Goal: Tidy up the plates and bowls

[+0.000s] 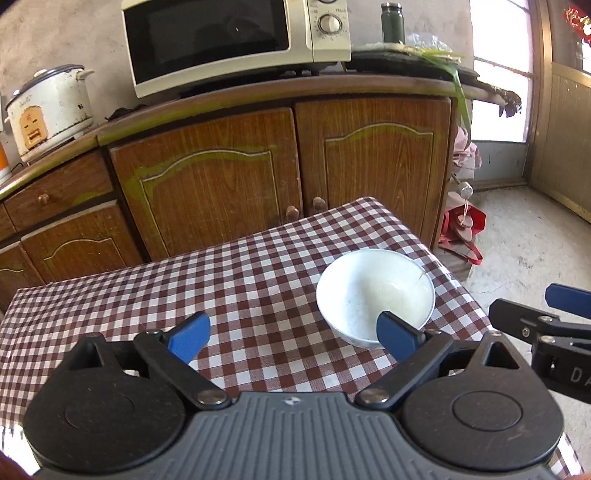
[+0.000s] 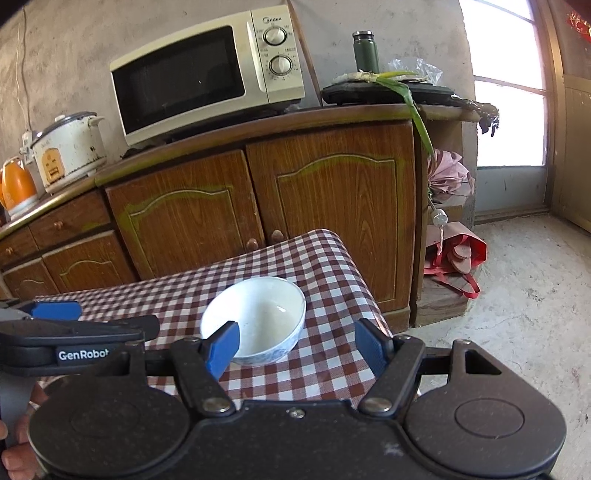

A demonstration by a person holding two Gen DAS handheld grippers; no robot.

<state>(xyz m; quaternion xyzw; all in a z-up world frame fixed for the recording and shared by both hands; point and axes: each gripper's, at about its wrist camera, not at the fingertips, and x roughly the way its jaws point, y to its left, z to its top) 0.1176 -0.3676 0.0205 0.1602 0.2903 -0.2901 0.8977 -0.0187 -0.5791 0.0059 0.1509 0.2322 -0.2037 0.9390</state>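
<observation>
On the checked tablecloth, left wrist view: one white bowl sits upright near the table's right edge, toward the far right corner. Left gripper hangs above the cloth, jaws wide apart, nothing between them. Its right blue pad overlaps the bowl's near rim in the picture; cannot tell if it touches. Left pad is over bare cloth, well left of the bowl. Right gripper pokes in from the right edge, just beside the table's right side, only partly visible. Far side: wooden cabinet with a microwave on top, rice cooker far left, green flask right of the microwave, leek on a dark tray.

Right wrist view: same bowl, blue pattern on its outer wall, inside looks bare. It sits near the far right part of the table. Right gripper has jaws spread, empty. Its left pad overlaps the bowl's near left rim in the picture, contact unclear; right pad is over the table's right edge, clear of the bowl. Left gripper enters from the left, over the cloth, left of the bowl, apart from it. Fingers of a hand show at bottom left. Orange kettle stands left of the rice cooker. Red bag on the floor right of the cabinet.
</observation>
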